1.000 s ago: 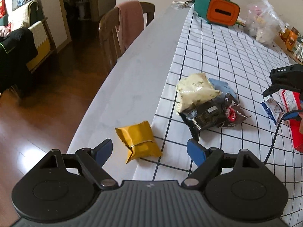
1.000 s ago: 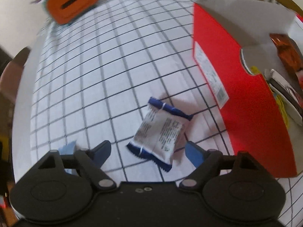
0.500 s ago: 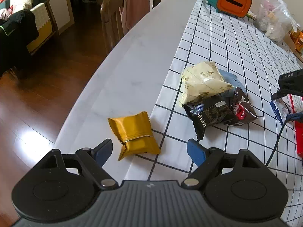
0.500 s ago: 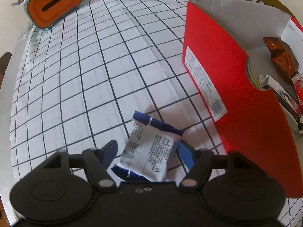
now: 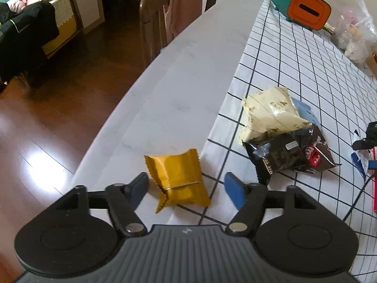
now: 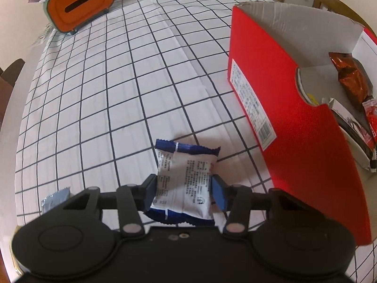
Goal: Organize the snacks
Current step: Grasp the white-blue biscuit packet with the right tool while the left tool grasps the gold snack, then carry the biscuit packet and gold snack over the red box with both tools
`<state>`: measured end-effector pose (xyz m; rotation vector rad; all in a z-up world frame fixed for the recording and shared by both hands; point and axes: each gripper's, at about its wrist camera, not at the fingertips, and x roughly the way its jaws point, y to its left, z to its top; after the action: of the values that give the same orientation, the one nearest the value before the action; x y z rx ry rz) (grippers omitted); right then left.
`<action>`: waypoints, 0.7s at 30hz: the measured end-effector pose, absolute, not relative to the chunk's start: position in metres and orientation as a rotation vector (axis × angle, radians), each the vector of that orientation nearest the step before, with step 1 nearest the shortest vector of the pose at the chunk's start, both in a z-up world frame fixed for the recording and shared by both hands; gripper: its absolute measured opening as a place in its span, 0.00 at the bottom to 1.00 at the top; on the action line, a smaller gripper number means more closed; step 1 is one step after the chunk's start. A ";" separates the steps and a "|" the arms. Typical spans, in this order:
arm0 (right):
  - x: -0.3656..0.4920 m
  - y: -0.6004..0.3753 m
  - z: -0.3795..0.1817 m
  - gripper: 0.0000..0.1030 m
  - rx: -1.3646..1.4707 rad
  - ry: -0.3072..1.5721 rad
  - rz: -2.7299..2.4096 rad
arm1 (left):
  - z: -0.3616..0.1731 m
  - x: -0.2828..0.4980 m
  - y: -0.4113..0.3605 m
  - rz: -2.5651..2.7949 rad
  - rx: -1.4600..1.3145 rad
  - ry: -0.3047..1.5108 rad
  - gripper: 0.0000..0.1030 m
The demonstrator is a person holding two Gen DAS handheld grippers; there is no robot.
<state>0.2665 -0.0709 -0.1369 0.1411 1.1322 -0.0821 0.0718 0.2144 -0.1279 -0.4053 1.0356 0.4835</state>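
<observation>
My left gripper [image 5: 186,188] is open, its blue fingers either side of a gold snack packet [image 5: 178,179] lying at the edge of the checked cloth. Beyond it lie a cream packet [image 5: 271,113] and a black packet [image 5: 289,153] in a pile. My right gripper [image 6: 185,188] is shut on a white-and-blue snack packet [image 6: 185,179], which rests on the cloth. A red box [image 6: 294,118] stands just to the right, open on top, with several snacks inside [image 6: 353,80].
An orange and teal tissue box [image 6: 77,2] stands at the far end of the table, with a plastic bag [image 5: 355,37] nearby. A chair with a pink cloth [image 5: 181,7] stands at the table's left edge. A small blue wrapper [image 6: 55,200] lies left of my right gripper.
My right gripper moved forward over the white-and-blue packet and closed on it. My left gripper came closer to the gold packet, which now lies between its fingers.
</observation>
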 end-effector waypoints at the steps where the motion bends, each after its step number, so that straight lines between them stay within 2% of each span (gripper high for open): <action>1: 0.265 -0.070 -0.136 0.46 0.136 1.131 -0.076 | -0.128 0.071 0.215 0.490 -0.403 1.033 0.56; 3: 0.262 -0.070 -0.135 0.46 0.135 1.134 -0.063 | -0.127 0.070 0.214 0.498 -0.395 1.029 0.44; 6: 0.258 -0.072 -0.134 0.45 0.133 1.136 -0.049 | -0.127 0.069 0.215 0.512 -0.383 1.024 0.35; 21: 0.221 -0.084 -0.100 0.45 0.106 1.099 0.132 | -0.113 0.051 0.214 0.552 -0.408 0.984 0.34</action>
<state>0.2207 -0.0838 -0.1002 0.1061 1.0991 0.1322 0.0510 0.2144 -0.1132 -0.4076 0.9845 0.5519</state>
